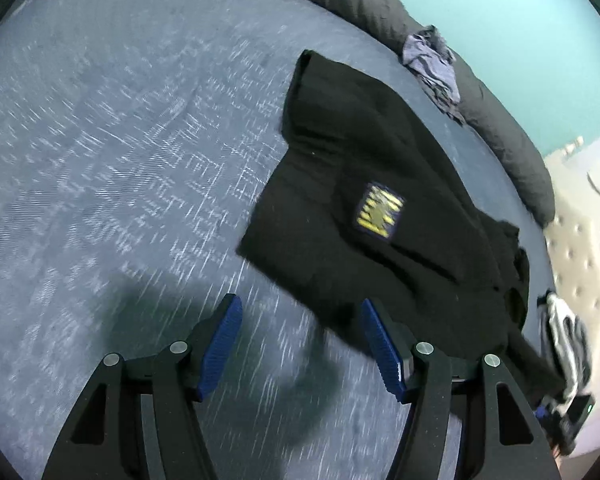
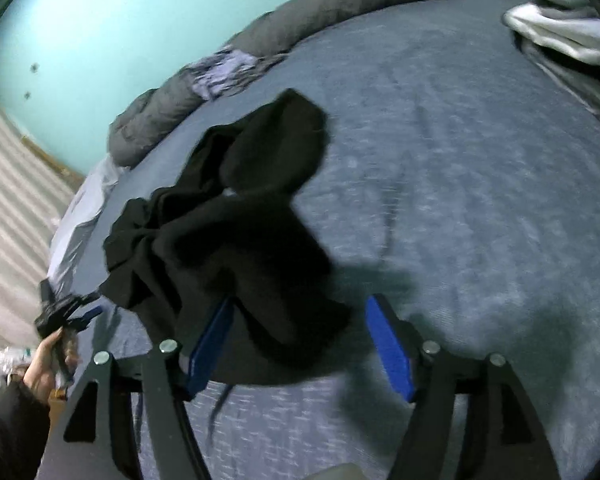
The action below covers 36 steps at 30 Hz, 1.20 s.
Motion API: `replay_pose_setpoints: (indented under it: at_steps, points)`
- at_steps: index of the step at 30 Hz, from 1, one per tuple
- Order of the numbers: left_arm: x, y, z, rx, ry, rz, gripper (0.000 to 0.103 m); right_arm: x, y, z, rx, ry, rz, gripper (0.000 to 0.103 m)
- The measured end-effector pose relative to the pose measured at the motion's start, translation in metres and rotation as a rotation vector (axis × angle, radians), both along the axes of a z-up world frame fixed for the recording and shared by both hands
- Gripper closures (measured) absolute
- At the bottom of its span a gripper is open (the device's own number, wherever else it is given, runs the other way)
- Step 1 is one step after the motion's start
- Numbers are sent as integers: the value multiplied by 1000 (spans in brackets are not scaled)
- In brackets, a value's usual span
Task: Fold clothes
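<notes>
- A black garment lies on the blue bedspread, near the bed's far edge and reaching toward the corner by the pale tufted headboard.
- It is partly spread out, with a yellow-and-blue patch facing up; the end nearest the headboard is bunched into folds.
- The left gripper hangs over the bedspread with its blue pads wide apart and nothing between them; the garment's near edge sits just beside its right pad.
- The right gripper is also spread wide, its blue pads clear of each other; the crumpled edge of the black garment drapes over the space between them, but the fingers are not closed on it.
- In the right wrist view a hand in a dark sleeve holds the other gripper at the bed's left edge.
- A rolled grey duvet runs along the far edge by the turquoise wall, with a small bluish rag lying on it.
- Both views are blurred.
</notes>
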<state>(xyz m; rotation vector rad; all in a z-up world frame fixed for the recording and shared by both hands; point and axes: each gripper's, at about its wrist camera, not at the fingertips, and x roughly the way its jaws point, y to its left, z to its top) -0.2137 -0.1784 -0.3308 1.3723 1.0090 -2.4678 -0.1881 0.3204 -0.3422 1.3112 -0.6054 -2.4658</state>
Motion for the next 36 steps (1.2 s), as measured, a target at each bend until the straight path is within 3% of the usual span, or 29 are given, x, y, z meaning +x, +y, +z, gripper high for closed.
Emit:
replay_pose_setpoints:
  at_steps: [4, 6, 7, 8, 11, 16, 24, 29, 33, 36]
  points:
    - [-13, -2, -12, 18, 9, 13, 40, -12, -22, -6, 0, -10, 69, 32]
    - [-17, 1, -12, -1, 13, -2, 61, -16, -28, -10, 19, -11, 78, 33]
    - [-18, 3, -11, -7, 13, -11, 72, -17, -31, -13, 30, -13, 81, 44]
    - [-19, 4, -10, -11, 12, -21, 76, -19, -33, -14, 49, -12, 84, 61]
    - [-16, 6, 3, -37, 32, -34, 87, -20, -36, -11, 92, 0, 76, 84]
    - [3, -1, 56, -87, 106, -12, 91, -15, -42, 24, 153, 65, 87, 89]
    - [51, -22, 170, -180, 216, 10, 93, -3, -43, 127, 226, 174, 94, 90]
    - [77, -29, 222, -219, 235, 16, 92, 4, -42, 182, 258, 153, 144, 89]
    - [88, -25, 225, -252, 158, 12, 91, 0, -56, 174, 314, 37, 200, 87]
    - [84, -18, 194, -235, 45, 6, 86, -6, -65, 129, 336, -78, 194, 83]
